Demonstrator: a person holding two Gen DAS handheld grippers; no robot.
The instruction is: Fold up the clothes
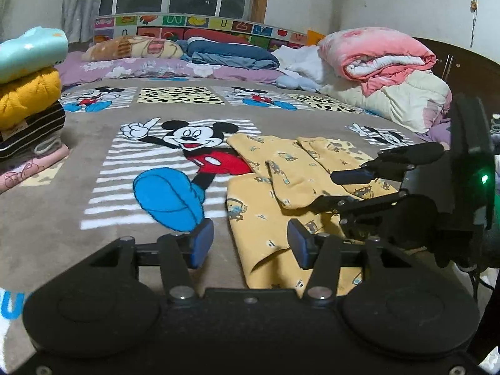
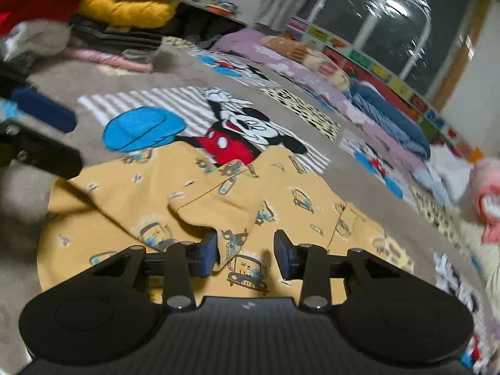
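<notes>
The yellow garment (image 2: 200, 193) lay rumpled, its near edge hidden behind the spread right gripper (image 2: 245, 254); the left gripper (image 1: 250, 243) gaped empty.

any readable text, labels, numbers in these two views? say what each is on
"U" – on a tile of the colourful alphabet headboard panel, left wrist view.
"W" – on a tile nearer its middle, my best reading.
"U" – large blue letter on the blanket at the lower left edge, cut off by the frame.
Small print on the yellow garment: too small to read.
Tag on the striped item in the folded stack: too small to read.
Right wrist view: blurred, nothing legible.
</notes>
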